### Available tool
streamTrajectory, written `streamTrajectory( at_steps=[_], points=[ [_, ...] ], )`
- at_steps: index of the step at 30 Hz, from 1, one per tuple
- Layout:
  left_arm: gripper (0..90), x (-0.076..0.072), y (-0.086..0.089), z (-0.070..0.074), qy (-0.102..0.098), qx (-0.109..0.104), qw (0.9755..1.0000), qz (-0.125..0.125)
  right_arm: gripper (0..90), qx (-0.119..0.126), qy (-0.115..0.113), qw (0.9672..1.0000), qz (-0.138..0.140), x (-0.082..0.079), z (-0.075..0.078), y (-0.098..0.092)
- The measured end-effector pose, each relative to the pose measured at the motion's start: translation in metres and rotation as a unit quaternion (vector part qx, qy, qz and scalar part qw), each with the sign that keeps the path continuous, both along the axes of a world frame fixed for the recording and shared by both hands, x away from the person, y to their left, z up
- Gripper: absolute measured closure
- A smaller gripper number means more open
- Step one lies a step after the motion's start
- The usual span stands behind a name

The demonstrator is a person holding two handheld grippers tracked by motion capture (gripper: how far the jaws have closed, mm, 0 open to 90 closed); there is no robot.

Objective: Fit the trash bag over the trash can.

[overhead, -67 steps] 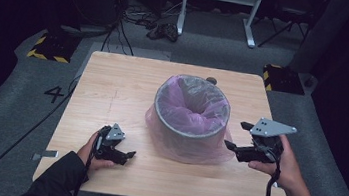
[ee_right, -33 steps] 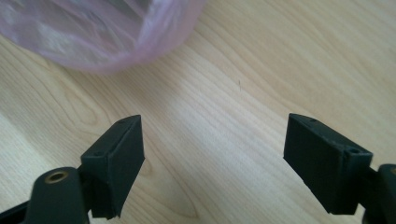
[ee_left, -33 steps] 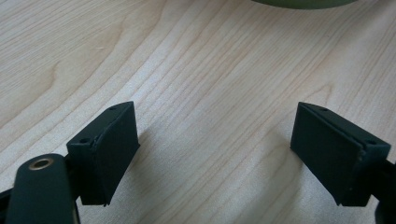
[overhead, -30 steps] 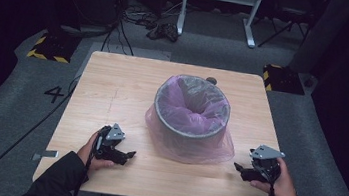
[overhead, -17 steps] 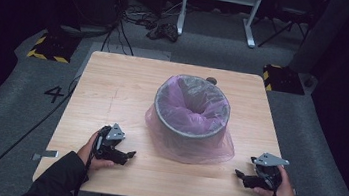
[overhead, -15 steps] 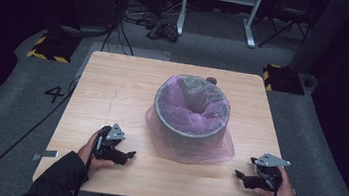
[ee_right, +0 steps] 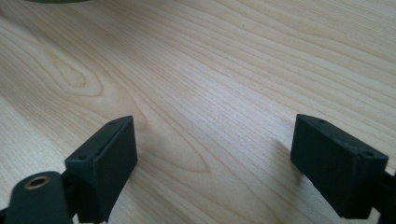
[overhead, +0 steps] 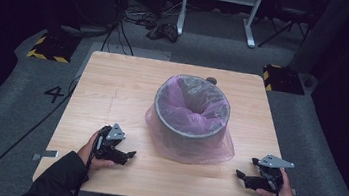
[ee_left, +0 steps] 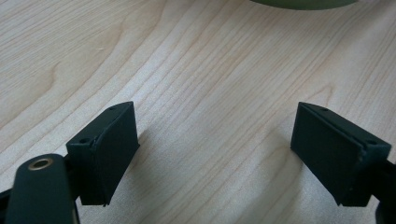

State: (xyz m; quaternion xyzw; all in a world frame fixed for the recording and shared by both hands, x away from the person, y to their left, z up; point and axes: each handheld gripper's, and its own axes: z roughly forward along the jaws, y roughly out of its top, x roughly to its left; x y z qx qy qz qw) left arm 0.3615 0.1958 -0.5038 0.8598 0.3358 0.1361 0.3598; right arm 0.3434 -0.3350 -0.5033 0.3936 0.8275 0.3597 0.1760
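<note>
Between the two claws, and farther out across the bench (overhead: 112, 95) from both, stands the grey bin (overhead: 192, 111) with its pink liner (overhead: 206, 150) draped over the rim. Left claw (overhead: 128, 154) rests with jaws wide apart on bare wood, nothing between them. Right claw (overhead: 242, 177) has just been opening its jaws, also empty. Left claw sits somewhat nearer the bin; each points inward toward the liner's skirt.

Bin (overhead: 191, 111) mid-table (overhead: 108, 85), bag (overhead: 191, 148) in it — left gripper (overhead: 125, 155) near-left, right gripper (overhead: 242, 178) near-right
</note>
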Motion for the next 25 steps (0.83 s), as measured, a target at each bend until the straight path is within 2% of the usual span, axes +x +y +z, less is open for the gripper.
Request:
streamTrajectory(
  at_steps=[25],
  points=[
    [14.4, 0.0022, -0.0016, -0.0002, -0.002, 0.0, 1.0, -0.003, 14.4, 0.0, 0.001, 1.0, 0.004, 0.0007, 0.0, -0.0004]
  ],
)
